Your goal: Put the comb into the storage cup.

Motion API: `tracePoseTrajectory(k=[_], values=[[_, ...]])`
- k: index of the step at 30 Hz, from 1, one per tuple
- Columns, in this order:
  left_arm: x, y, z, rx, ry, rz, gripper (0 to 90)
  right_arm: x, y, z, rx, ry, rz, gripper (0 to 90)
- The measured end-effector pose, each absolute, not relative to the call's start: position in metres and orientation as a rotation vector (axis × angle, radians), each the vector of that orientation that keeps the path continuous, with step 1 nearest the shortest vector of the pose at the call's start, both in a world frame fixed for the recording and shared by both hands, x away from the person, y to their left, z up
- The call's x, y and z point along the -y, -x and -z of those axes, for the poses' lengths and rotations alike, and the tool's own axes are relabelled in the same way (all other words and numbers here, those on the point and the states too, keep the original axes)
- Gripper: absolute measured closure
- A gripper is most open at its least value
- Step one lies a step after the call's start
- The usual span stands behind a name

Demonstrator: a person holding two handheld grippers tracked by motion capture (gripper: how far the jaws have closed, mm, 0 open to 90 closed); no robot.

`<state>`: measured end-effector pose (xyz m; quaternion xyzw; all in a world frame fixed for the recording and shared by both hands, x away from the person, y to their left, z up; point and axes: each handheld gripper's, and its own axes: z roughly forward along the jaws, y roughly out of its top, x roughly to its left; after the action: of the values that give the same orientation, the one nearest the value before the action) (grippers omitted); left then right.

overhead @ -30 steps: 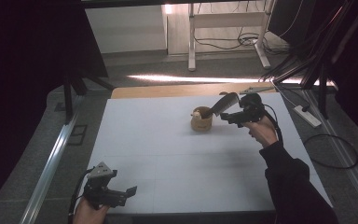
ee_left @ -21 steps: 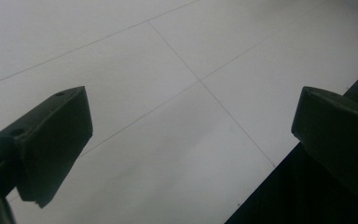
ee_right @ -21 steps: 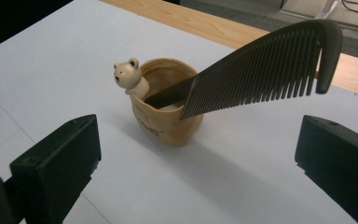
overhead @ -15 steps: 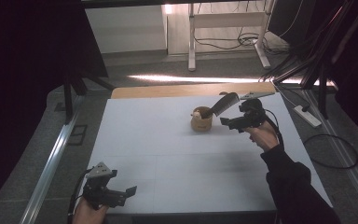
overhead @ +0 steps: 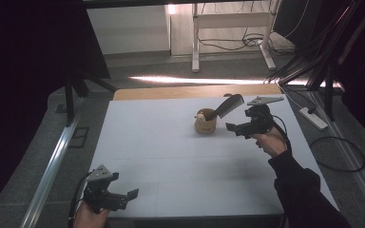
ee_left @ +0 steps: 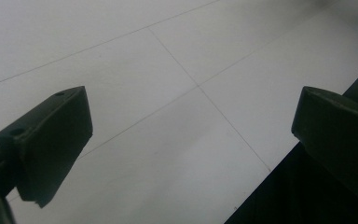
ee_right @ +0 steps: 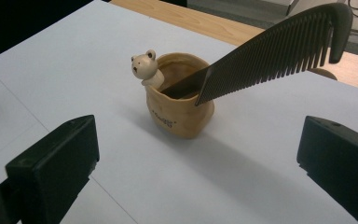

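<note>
Right gripper (overhead: 234, 127) backed off comb (ee_right: 279, 46); jaws wide (bear (ee_right: 144, 66) on cup (ee_right: 182, 107)).

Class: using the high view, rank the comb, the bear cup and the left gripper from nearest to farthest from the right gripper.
1. Comb: leaning out of the cup towards the right gripper, its toothed end just above it.
2. Bear cup: on the table beside that gripper.
3. Left gripper: at the table's near left corner.

This looks like a lab or test room. A white bench (overhead: 171, 156) stands on grey carpet floor (overhead: 38, 156), with dark screens (overhead: 33, 42) around it, cables (overhead: 233, 42) and a power strip (overhead: 312, 118) on the floor, and a metal-legged desk (overhead: 228, 19) behind.
</note>
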<state>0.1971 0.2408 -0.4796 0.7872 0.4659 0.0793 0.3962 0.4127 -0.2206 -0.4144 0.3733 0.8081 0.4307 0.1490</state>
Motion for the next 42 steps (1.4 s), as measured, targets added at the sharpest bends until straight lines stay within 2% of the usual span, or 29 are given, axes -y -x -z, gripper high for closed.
tracePoseTrajectory(k=[12,42], values=[[-0.242,-0.195,0.478,-1.190,-1.993,-0.241,0.0,0.225,-0.404,0.411,-2.329,-1.069,-1.226,0.0],[-0.243,-0.196,0.479,-1.202,-1.979,-0.224,0.0,0.234,-0.373,0.414,-2.358,-0.994,-1.221,0.0]])
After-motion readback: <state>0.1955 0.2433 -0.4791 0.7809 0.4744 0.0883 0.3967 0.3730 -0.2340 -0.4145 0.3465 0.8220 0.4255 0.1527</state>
